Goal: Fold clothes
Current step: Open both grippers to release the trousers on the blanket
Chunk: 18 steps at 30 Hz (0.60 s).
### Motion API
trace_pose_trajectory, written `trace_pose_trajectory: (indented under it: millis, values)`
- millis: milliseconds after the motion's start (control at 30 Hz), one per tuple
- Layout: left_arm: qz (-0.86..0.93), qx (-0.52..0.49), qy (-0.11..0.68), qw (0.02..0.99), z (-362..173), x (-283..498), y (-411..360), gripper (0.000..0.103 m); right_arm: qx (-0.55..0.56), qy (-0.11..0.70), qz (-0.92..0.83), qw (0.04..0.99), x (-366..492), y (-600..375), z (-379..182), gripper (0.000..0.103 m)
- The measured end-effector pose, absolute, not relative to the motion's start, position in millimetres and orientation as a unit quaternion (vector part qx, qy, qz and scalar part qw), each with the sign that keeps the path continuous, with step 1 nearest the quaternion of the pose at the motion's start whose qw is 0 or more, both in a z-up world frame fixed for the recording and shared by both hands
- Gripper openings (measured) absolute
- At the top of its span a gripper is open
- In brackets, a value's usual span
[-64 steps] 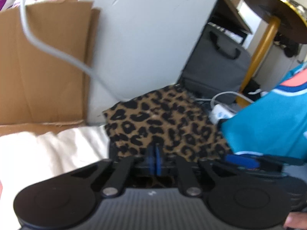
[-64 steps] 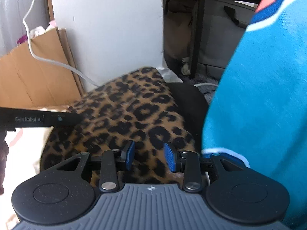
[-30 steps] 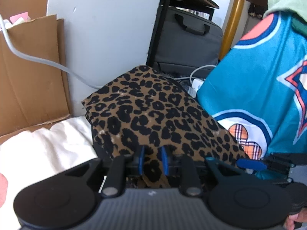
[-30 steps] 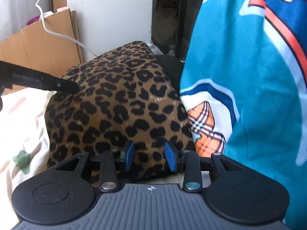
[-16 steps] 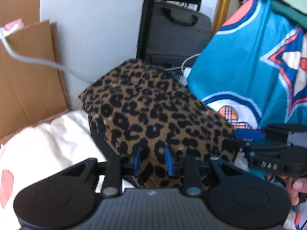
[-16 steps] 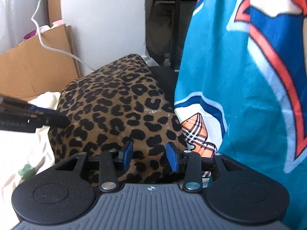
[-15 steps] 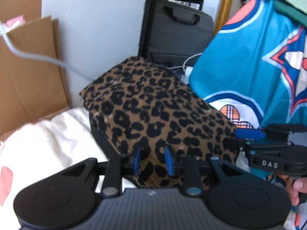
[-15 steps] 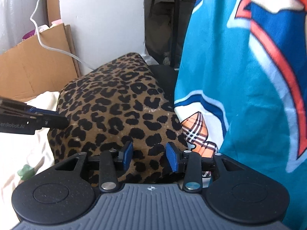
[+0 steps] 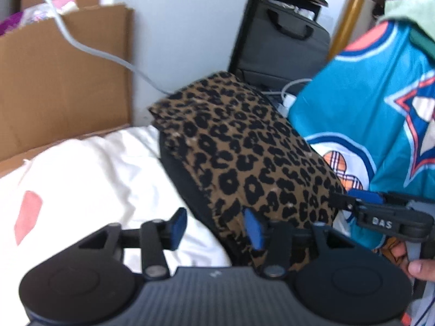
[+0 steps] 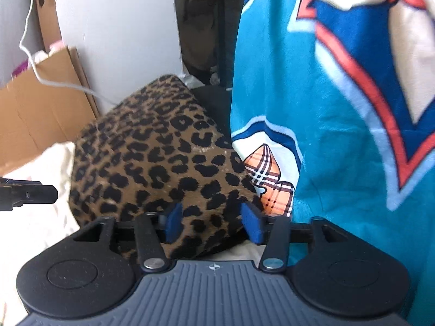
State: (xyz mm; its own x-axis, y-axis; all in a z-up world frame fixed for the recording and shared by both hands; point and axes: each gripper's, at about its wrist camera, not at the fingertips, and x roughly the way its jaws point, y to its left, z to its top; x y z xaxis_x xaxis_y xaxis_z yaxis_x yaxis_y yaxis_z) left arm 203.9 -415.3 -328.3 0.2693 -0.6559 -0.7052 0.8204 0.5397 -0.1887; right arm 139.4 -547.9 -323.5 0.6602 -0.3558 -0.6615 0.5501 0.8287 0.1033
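A folded leopard-print garment (image 9: pixel 244 149) lies in a thick stack on the white bedding (image 9: pixel 95 174). My left gripper (image 9: pixel 215 229) stands open at the stack's near left corner; its right fingertip (image 9: pixel 252 231) touches the cloth edge and its left one hangs over bare bedding. My right gripper (image 10: pixel 212 222) is open too, with the near edge of the leopard garment (image 10: pixel 152 157) lying between its fingers. Each view shows the other gripper: the right gripper (image 9: pixel 380 214) at the stack's right corner, the left gripper (image 10: pixel 30 194) off to the left.
A teal jersey (image 9: pixel 375 119) with star and plaid prints hangs at the right, close to the stack (image 10: pixel 339 135). Behind stand a cardboard box (image 9: pixel 62 81), a white cable (image 9: pixel 89 49), a white panel (image 9: pixel 185 27) and a grey bag (image 9: pixel 285 49). A hand (image 9: pixel 418 266) shows low right.
My left gripper, shut on the leopard garment two seconds ago, has opened wide and shifted left off it. The right gripper stayed open and lowered toward the stack's near edge.
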Motion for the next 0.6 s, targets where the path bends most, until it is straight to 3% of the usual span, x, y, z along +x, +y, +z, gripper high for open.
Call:
trace_pose_trajectory:
  millis: [133, 233, 600]
  values:
    - [-0.430, 0.091, 0.362, 0.822, -308.3, 199.2, -395.4, 0.094, 0.163, 0.317, -0.249, 0.901, 136.9, -539.2, -307.9, 0.097]
    - [-0.442, 0.082, 0.376, 0.810, -301.9, 198.0, -386.4, 0.102, 0.167, 0.326, -0.250, 0.896, 144.0, -539.1, -303.5, 0.102]
    - [-0.393, 0.119, 0.453, 0.791, -273.6, 191.1, -365.0, 0.103, 0.204, 0.409, -0.257, 0.851, 144.0, -526.9, -277.4, 0.103]
